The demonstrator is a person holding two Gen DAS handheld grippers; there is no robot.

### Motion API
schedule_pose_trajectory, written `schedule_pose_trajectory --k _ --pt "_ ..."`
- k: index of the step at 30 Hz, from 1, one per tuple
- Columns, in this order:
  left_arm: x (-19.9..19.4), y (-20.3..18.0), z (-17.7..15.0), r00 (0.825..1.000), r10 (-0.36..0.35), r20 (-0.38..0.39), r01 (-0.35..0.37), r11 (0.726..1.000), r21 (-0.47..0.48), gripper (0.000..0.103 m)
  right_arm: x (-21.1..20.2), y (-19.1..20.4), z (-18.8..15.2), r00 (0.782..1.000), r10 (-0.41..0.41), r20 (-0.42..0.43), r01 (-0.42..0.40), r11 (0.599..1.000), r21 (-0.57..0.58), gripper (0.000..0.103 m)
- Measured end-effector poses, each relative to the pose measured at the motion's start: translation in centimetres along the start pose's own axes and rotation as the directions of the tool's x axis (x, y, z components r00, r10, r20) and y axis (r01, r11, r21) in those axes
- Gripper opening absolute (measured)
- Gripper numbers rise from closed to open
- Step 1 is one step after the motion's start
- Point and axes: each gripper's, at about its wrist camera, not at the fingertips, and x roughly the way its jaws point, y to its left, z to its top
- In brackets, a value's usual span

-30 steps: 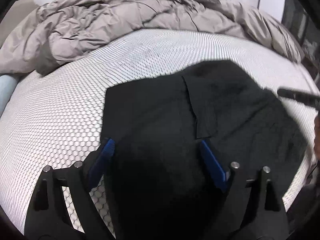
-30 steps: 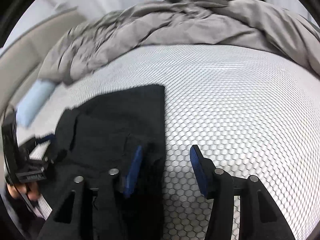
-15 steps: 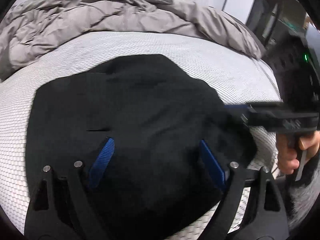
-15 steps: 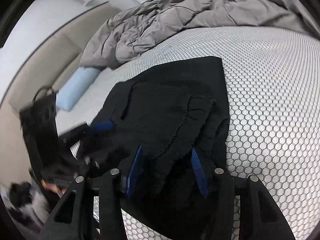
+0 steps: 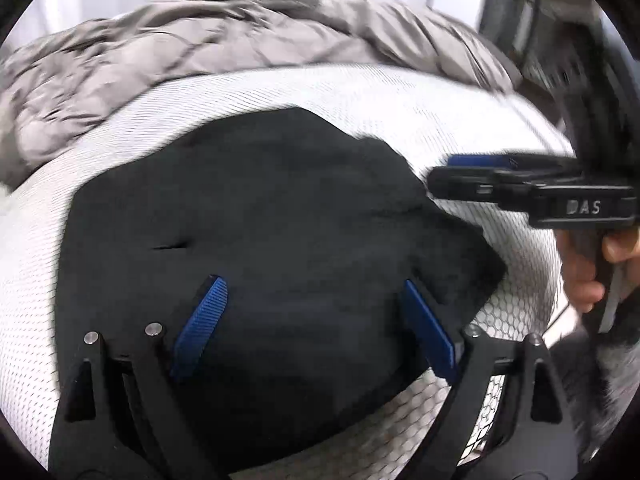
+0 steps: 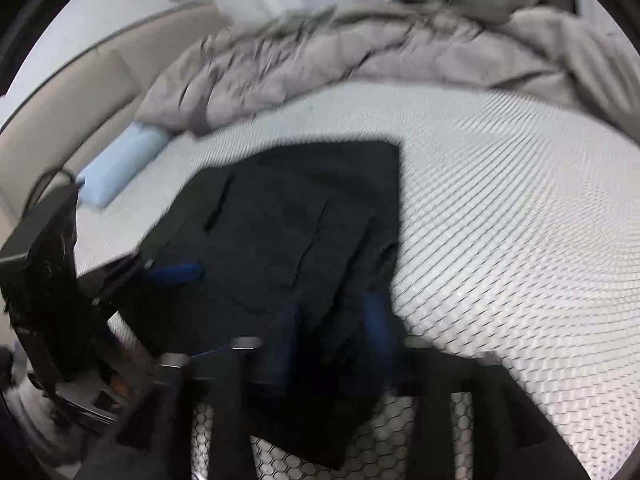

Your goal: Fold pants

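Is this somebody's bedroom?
Most likely a bedroom, yes. The black pants lie on a bed's white honeycomb-patterned mattress cover, a rumpled grey comforter is bunched at the far side, and a light blue pillow sits by a padded beige headboard.

We saw the pants [image 5: 280, 232] in solid black, no print on them. Under them we had the mattress cover [image 5: 420, 104] in white, carrying a fine honeycomb pattern. At the far side we spotted a plain taupe-grey duvet [image 5: 168, 60]. Far left lay a pale blue pillow [image 6: 120, 168] against a beige headboard [image 6: 80, 92]. The left gripper [image 5: 312, 320] showed black, its pads [image 5: 200, 324] bright blue and ribbed.
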Motion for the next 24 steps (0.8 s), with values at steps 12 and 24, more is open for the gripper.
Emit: schedule_pose_trajectory --k 12,24 --pt "-7.8 9.0 -4.8 0.943 0.304 0.133 -0.256 0.922 -0.29 0.102 -5.2 1.0 -3.3 0.971 -0.055 0.231 0.037 0.996 0.081 0.103" --pt "-10.7 8.7 -4.9 0.905 0.352 0.237 -0.267 0.906 -0.328 0.102 -4.5 7.6 -3.8 0.954 -0.028 0.299 0.058 0.994 -0.091 0.103"
